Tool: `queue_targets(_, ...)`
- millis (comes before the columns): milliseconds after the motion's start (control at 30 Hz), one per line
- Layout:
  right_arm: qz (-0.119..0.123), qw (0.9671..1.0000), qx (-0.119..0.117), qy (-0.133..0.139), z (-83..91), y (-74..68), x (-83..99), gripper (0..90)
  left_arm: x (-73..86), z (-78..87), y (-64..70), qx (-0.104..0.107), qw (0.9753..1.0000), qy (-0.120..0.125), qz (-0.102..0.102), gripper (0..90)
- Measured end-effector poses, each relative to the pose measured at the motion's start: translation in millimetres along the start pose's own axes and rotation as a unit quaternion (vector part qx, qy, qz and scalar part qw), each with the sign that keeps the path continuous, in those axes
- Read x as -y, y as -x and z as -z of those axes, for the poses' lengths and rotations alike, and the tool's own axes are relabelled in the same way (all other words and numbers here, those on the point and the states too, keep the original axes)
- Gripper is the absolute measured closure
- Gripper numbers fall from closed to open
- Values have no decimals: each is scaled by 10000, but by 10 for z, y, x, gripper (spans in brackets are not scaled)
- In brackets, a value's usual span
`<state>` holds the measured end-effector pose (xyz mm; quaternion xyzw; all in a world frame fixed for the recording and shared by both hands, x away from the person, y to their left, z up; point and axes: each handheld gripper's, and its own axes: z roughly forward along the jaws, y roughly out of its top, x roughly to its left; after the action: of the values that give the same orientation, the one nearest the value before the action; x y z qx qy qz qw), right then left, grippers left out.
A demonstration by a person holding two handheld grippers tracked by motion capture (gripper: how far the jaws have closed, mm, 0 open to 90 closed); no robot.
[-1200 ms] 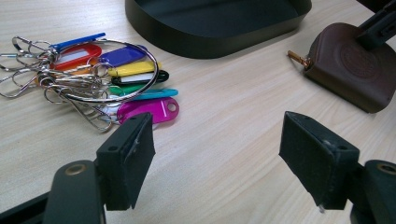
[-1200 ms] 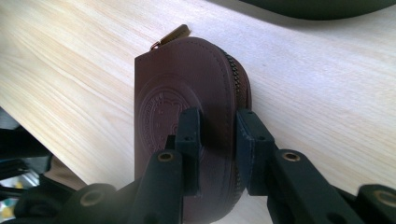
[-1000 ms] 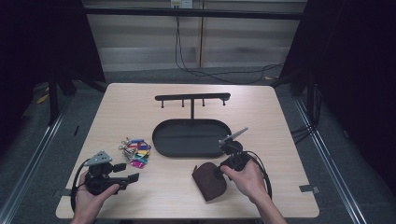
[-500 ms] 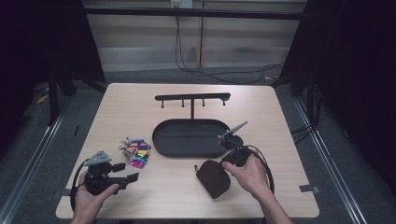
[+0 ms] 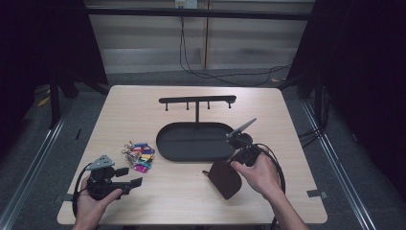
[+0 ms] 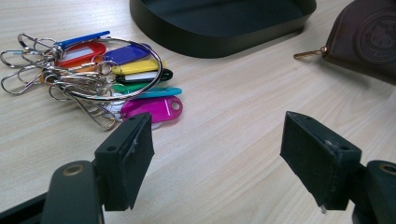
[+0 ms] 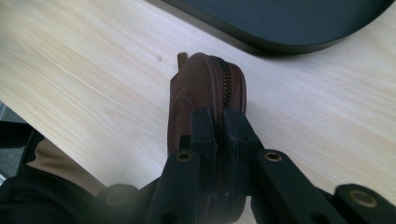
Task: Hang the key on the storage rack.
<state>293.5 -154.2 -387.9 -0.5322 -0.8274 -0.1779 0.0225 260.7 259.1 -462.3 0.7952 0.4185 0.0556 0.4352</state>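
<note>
a person sits at a pale wooden table (image 5: 143, 103) and holds a pair of black tongs in each hand. the right tongs (image 7: 219, 122) are clamped on a small brown zip pouch (image 7: 205, 88), with the two jaws pressed together over its edge beside the zipper. in the high view the pouch (image 5: 225, 178) is near the front of the table, to the right of the middle, just in front of a shallow black oval tray (image 5: 165, 143). whether it rests on the wood or is lifted slightly cannot be told. the right hand (image 5: 261, 172) wraps the handle of the right tongs (image 5: 230, 165).

the left tongs (image 6: 217, 154) are open, jaws well apart with nothing between them, low over bare wood near the front left of the table. just beyond the left jaw lies a bunch of keys (image 6: 93, 70) on a metal ring with coloured plastic tags: red, blue, yellow, green, teal and pink. in the high view the left hand (image 5: 93, 203) holds the left tongs (image 5: 136, 182) near the front edge.

behind the tray stands a black rack (image 5: 197, 100) with small hooks on a single post.
</note>
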Motion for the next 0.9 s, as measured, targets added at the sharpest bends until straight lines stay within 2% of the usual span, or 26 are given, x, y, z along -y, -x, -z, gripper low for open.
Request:
queue_targets(167, 33, 9999, 81, -80, 52, 9, -18, 838, 1, -5, 1, 4, 10000, -11, 12, 254)
queue_targets(233, -72, 9999, 51, -115, 81, 36, -26, 838, 0, -4, 0, 12, 10000, -18, 11, 253)
queue_targets(433, -153, 9998, 83, -129, 136, 78, -22, 839, 1, -4, 0, 6, 10000, -20, 27, 251)
queue_targets(733, -125, 9985, 319, -423, 296, 141, -74, 837, 0, -8, -2, -1, 10000, -32, 18, 251)
queue_targets(900, -188, 9983, 396, -375, 383, 168, -108, 837, 0, -8, -3, -6, 10000, -49, -4, 252)
